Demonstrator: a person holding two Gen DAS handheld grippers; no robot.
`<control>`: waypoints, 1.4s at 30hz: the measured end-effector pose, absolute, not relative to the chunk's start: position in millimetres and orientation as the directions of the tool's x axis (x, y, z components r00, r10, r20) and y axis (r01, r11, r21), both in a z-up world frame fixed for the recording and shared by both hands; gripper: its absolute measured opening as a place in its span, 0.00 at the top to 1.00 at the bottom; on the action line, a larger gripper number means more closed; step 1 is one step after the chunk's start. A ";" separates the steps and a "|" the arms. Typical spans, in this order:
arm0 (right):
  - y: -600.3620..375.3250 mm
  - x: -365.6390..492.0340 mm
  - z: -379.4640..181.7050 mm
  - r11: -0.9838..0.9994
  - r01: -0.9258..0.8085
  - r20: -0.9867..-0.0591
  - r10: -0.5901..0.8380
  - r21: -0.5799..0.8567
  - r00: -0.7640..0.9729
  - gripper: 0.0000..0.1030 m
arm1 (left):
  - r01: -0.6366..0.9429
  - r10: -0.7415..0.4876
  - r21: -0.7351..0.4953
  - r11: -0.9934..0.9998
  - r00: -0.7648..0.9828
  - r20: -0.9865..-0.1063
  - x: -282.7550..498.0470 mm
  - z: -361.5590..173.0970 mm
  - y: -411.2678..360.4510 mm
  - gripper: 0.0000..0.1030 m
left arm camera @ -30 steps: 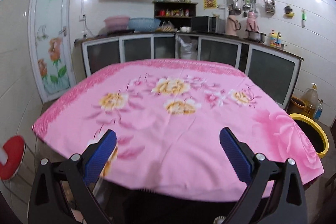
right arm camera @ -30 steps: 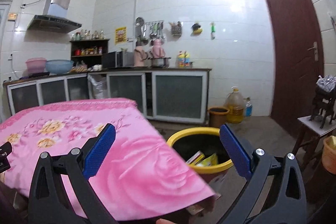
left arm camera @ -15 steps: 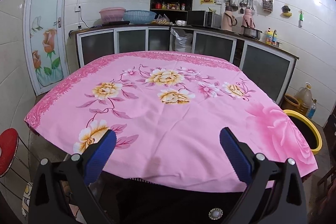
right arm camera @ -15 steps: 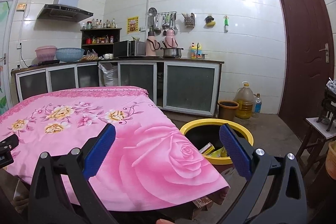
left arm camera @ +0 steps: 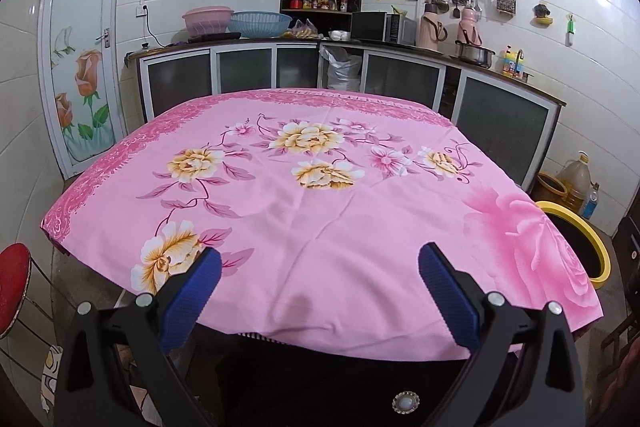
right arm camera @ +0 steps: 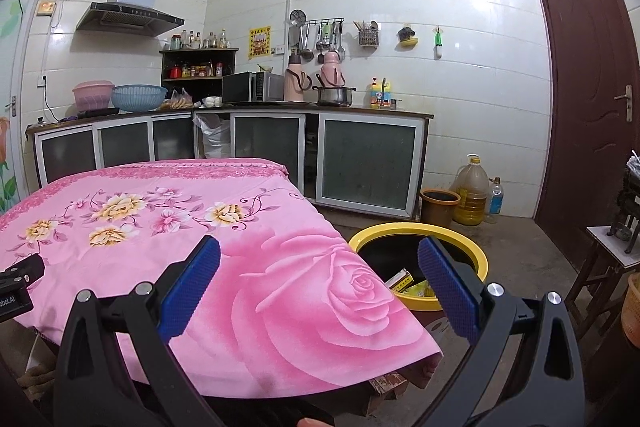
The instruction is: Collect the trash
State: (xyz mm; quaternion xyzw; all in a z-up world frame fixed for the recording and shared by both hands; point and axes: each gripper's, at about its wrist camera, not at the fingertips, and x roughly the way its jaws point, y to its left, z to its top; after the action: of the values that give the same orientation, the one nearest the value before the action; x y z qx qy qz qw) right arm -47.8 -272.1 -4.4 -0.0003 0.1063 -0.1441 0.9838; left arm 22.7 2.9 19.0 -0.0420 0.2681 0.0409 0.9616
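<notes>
two grippers, both w/ blue pads spread wide, nothing between them. left gripper (left arm camera: pixel 319 291) hangs over the near edge of the table (left arm camera: pixel 304 211), which wears a pink floral cloth. right gripper (right arm camera: pixel 319 285) is over the table's right corner. yellow-rimmed bin (right arm camera: pixel 472 247) sits on the floor just beside that corner; trash (right arm camera: pixel 402 281), yellowish wrappers, lies inside it. red stool (left arm camera: pixel 12 283) off the left edge.

yellow-rimmed bin (right arm camera: pixel 482 259) partly behind tablecloth (right arm camera: pixel 280 291), packets (right arm camera: pixel 404 281) inside unreadable, red stool (left arm camera: pixel 12 283) cut off
</notes>
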 end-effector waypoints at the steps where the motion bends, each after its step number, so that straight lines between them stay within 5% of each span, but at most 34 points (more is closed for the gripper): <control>1: -272.4 -47.6 -4.4 0.959 0.283 -0.210 -0.283 -0.031 0.936 0.08 | -0.100 0.056 -0.059 0.993 0.853 -0.519 22.9 19.3 2.6 0.08; 42: -273.2 -47.3 -7.8 0.958 0.286 -0.226 -0.284 -0.022 0.932 0.08 | -0.081 0.045 -0.045 0.996 0.849 -0.527 27.5 15.2 -3.9 0.08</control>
State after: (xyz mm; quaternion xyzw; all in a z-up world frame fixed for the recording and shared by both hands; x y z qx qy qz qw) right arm -47.3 -273.2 -7.8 0.0055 0.1140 -0.1451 0.9828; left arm 27.5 -3.9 15.2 -0.0329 0.2732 0.0327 0.9608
